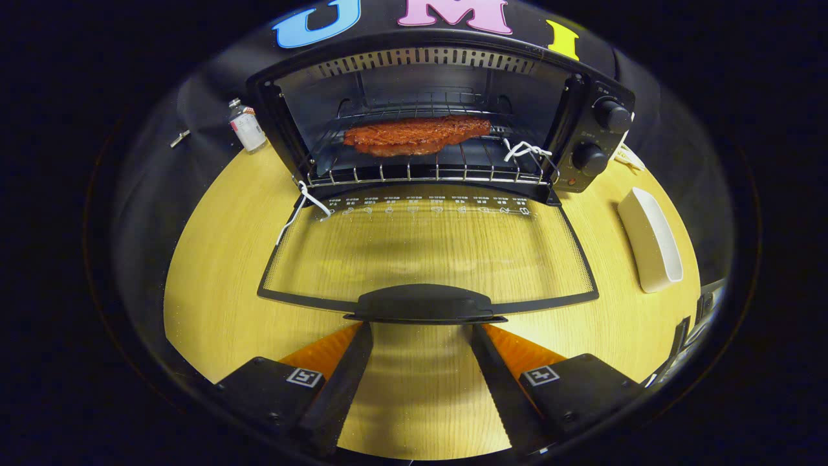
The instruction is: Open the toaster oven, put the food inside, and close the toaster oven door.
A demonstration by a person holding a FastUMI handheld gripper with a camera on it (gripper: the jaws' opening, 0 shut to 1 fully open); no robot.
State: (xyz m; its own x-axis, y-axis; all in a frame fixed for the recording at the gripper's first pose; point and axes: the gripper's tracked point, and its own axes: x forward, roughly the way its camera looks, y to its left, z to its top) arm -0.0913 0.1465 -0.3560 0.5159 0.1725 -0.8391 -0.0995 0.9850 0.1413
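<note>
A black toaster oven (pixel 585 103) stands at the back of the round wooden table, its glass door (pixel 427 249) folded down flat toward me. A reddish-brown slab of food (pixel 417 134) lies on the wire rack (pixel 427 169) inside the oven. The door's black handle (pixel 424 303) sits just ahead of my fingertips, spanning the gap between them. My gripper (pixel 420 330) is open, its two fingers wide apart and low over the table, their tips reaching under the handle's edge. Nothing is held between them.
A white oblong dish (pixel 650 239) lies on the table right of the door. A small bottle (pixel 247 126) stands left of the oven. White cords (pixel 304 200) hang at the rack's front corners. Two black knobs (pixel 611 116) are on the oven's right panel.
</note>
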